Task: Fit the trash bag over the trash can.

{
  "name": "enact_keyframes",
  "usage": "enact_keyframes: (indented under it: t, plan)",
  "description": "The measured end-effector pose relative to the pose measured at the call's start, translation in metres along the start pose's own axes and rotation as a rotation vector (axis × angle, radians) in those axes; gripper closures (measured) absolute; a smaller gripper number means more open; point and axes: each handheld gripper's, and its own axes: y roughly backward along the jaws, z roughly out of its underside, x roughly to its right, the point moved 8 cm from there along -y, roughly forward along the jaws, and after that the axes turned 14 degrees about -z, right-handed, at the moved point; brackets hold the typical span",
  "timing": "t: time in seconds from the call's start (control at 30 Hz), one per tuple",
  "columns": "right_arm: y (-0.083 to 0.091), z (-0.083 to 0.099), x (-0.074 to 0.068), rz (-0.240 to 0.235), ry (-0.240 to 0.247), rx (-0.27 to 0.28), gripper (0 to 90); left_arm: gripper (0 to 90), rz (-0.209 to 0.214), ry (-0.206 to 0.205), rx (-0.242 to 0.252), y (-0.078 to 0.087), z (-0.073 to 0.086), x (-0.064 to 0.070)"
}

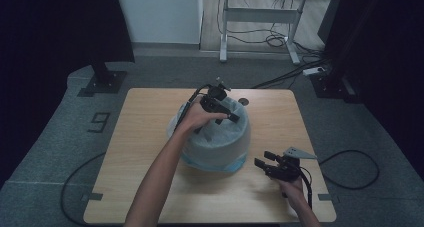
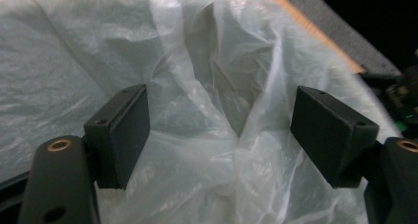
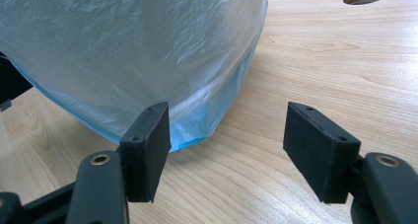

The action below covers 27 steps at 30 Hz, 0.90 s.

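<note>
One bag-lined bin (image 1: 216,142), left gripper (image 1: 227,116) inside

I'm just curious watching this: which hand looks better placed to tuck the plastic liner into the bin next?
Probably the left. The left gripper hangs open over the bin's mouth, its jaws either side of a fold of the plastic liner. The right gripper is open too, but low on the table, beside the bin.

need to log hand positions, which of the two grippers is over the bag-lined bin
The left gripper: it hangs, jaws open, over the mouth of the bag-lined bin. The right gripper sits low beside it, near the table.
</note>
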Motion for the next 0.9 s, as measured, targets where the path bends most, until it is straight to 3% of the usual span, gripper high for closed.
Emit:
enact_keyframes:
  t: [0.17,0.33,0.67,0.8,0.9]
  plan:
    - [0.001,0.000,0.000,0.002,-0.001,-0.002,33.9,23.0,-0.016,0.013,-0.028,-0.010,0.003,-0.004]
    - [0.001,0.000,0.000,0.003,0.001,-0.004,33.8,23.1,-0.027,0.010,-0.018,-0.011,0.002,-0.003]
    - [0.004,0.001,0.004,0.018,0.015,-0.014,33.9,22.8,-0.034,-0.017,0.081,0.029,0.003,0.005]
    - [0.003,0.002,0.002,0.019,0.020,-0.021,33.8,22.6,-0.032,-0.023,0.103,0.042,0.012,0.007]
    - [0.002,0.002,0.001,0.018,0.033,-0.030,33.8,22.9,-0.036,-0.043,0.091,0.046,0.022,0.006]
